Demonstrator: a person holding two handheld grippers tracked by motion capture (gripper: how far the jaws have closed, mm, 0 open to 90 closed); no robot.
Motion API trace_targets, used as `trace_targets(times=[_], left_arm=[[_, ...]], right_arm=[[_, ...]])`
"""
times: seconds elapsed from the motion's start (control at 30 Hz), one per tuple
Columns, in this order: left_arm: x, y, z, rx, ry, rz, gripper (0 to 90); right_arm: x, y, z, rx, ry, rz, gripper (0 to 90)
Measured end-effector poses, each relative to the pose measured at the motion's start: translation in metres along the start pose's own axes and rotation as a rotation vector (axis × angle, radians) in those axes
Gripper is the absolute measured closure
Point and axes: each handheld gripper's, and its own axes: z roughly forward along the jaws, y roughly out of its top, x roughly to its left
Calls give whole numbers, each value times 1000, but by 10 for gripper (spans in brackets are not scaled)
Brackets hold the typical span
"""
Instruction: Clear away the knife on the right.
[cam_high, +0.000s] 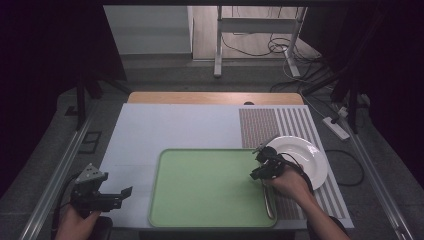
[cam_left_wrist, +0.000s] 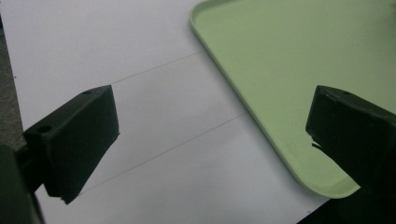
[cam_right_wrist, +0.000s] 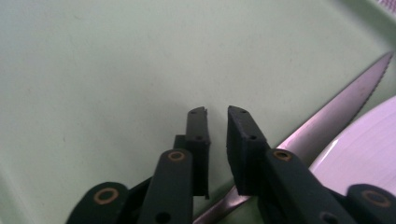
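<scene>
Left gripper (cam_high: 126, 191): nearest the camera, held low at the table's left front edge; jaws spread wide, nothing between them, over the white sheet just beside the tray's left rim.
Left hand (cam_high: 75, 224): wrapped around that gripper's body.
Right gripper (cam_right_wrist: 217, 119): over the tray's right side, jaws a narrow slit apart and gripping nothing; no earlier picture to compare.
Right hand (cam_high: 288, 182): carries it, forearm entering from the bottom right.
Knife (cam_right_wrist: 336, 112): serrated metal blade lying flat on the tray just beside the right gripper's jaws, not between them; its tip points toward the tray's rim.
Tray (cam_high: 200, 185): pale green, rounded corners, on the white sheet (cam_high: 165, 130).
Plate (cam_high: 307, 155): white, round, touching or just beside the tray's right rim, resting on the striped mat (cam_high: 280, 125).
</scene>
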Motion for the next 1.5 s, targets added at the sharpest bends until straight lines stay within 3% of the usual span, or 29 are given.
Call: trace_targets(times=[0.3,0.47,0.7,0.87,1.0,1.5], left_arm=[[0,0,0,1,1,4,28],[0,0,0,1,-1,5,28],[0,0,0,0,-1,5,28],[0,0,0,0,-1,6,28],[-1,0,0,0,0,7,28],[-1,0,0,0,1,7,28]], right_arm=[[2,3,-11,-63,-30,3,660],[1,3,-15,-93,7,46,564],[1,3,-20,-135,-4,61,434],[0,1,-21,-126,-23,69,354],[3,2,-21,-119,-41,41,308],[10,-5,-29,-152,-52,41,224]])
